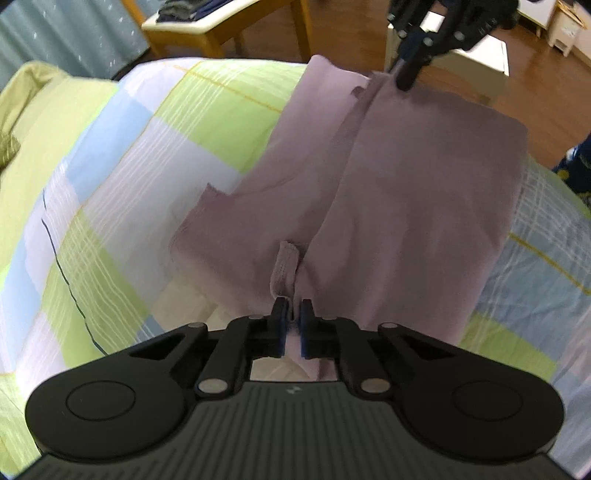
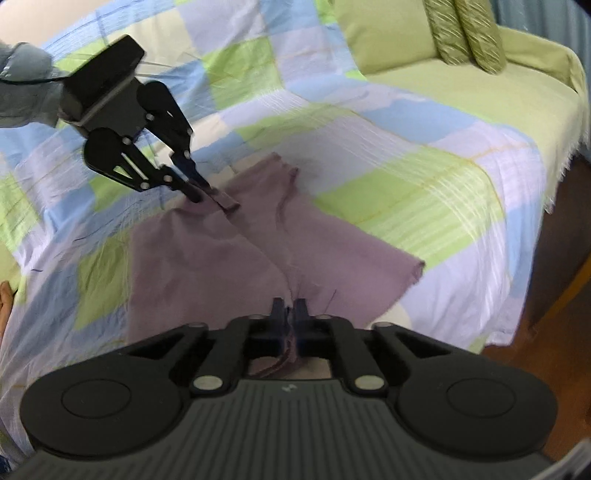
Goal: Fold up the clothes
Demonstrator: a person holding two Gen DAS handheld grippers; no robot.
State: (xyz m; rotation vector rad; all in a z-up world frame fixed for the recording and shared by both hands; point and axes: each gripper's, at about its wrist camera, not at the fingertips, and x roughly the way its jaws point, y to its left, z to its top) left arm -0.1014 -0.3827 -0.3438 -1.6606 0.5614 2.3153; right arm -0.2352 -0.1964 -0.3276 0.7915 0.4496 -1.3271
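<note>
Mauve garment point(image 1: 388, 177) lies flat on the checked bedspread point(image 1: 110, 177), long axis running gripper to gripper along a raised middle crease. Left gripper point(image 1: 293, 310) is clenched on the near end of that crease; right gripper point(image 2: 293, 308) is clenched on the opposite end (each sits at its own end, neither nearer). Next move probably lifts the crease sideways.

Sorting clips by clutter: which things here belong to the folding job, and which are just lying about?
Job:
- mauve knit garment, spread on the checked green, blue and white bedspread
- left gripper, shut on its near edge
- right gripper, shut on its far edge

Lying about:
- green striped cushions
- wooden table
- white cabinet
</note>
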